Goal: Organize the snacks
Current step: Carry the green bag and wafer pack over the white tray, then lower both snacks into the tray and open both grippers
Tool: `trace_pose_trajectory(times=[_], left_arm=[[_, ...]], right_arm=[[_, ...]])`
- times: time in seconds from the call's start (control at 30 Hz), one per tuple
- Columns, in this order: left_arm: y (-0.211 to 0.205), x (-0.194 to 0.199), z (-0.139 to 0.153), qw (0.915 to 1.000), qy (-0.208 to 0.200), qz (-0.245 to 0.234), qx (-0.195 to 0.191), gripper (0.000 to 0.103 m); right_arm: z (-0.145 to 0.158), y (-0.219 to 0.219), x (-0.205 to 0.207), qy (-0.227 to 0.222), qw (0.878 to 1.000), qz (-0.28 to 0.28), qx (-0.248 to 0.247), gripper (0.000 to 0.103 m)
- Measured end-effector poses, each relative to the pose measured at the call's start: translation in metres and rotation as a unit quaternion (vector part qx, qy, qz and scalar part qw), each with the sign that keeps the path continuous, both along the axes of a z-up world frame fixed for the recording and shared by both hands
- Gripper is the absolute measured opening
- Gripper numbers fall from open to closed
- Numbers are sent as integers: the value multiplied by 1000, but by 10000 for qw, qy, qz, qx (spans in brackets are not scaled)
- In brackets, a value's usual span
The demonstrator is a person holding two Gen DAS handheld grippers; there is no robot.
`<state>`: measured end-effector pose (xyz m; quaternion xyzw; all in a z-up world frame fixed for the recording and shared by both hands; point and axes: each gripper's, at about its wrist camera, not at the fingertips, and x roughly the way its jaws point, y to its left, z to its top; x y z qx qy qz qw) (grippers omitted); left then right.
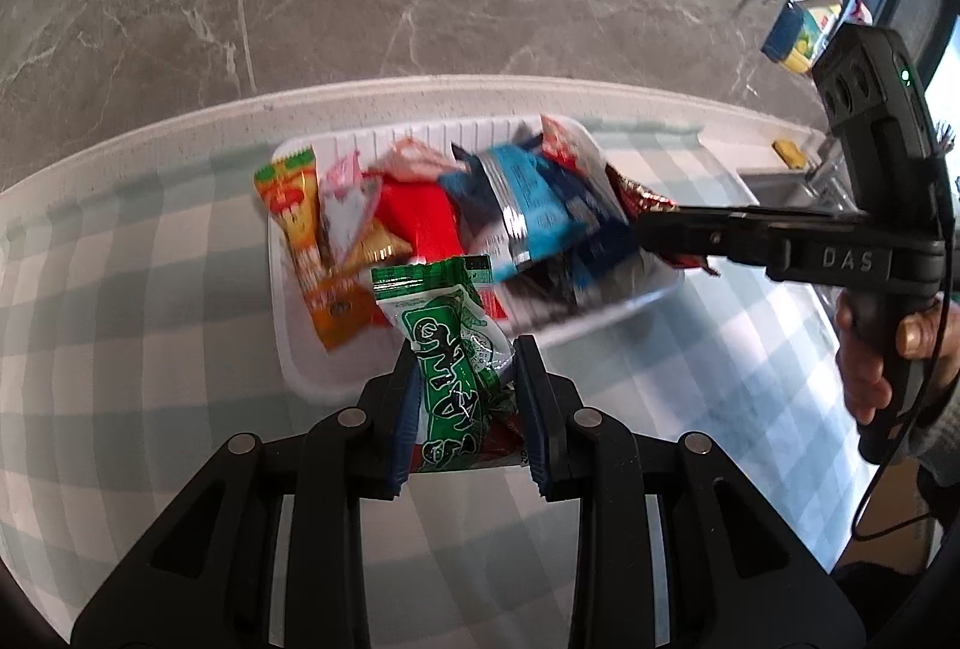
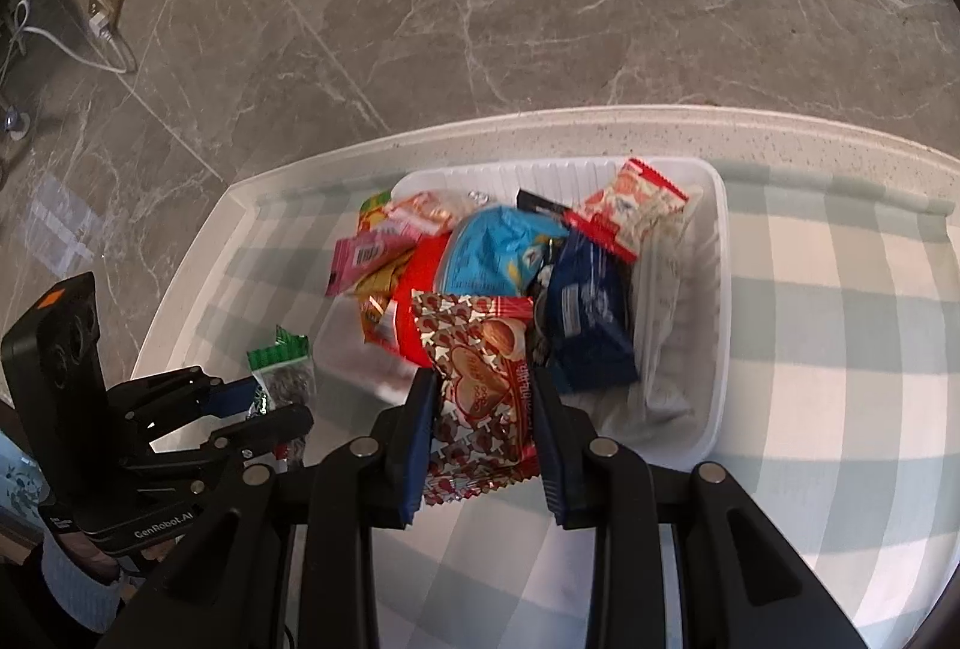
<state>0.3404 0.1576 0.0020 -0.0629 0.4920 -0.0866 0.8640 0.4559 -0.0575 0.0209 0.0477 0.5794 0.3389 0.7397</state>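
A white tray (image 1: 288,349) on the checked tablecloth holds several snack packets; it also shows in the right wrist view (image 2: 720,253). My left gripper (image 1: 465,349) is shut on a green snack packet (image 1: 447,343), held just over the tray's near rim. It shows in the right wrist view (image 2: 264,400) left of the tray with the green packet (image 2: 282,367). My right gripper (image 2: 483,379) is shut on a red and silver heart-print packet (image 2: 480,385) above the tray's near edge. It shows in the left wrist view (image 1: 651,223) at the tray's right side.
The tray holds a light blue packet (image 2: 498,253), a dark blue packet (image 2: 591,313), a red and white packet (image 2: 636,205), a pink packet (image 2: 366,259) and an orange stick packet (image 1: 300,235). The counter edge runs behind the tray, with marble floor beyond. A sink (image 1: 786,187) lies at right.
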Motion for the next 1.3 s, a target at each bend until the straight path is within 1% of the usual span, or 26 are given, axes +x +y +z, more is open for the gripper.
trace_pose_trajectory(times=[0.27,0.47,0.87,1.07,1.3], left_arm=[[6,36,8,9999,-111,-5,-23,27],[13,60,6,9998,-103,74,-130,27],[17,103,-8,9998,3,85,-165,27],[6,121,-16,9998,48,-26,-192,27],[-5,132,-26,9997,91,-121,-196,27]], right_arm=[[-3,9,26,-57,9999,-102,-1,33],[-8,16,44,-106,9999,-120,-46,33],[-27,29,70,-59,9998,-76,-150,33],[-37,33,78,-10,9998,-31,-213,33],[-47,35,84,51,9997,-7,-258,33]])
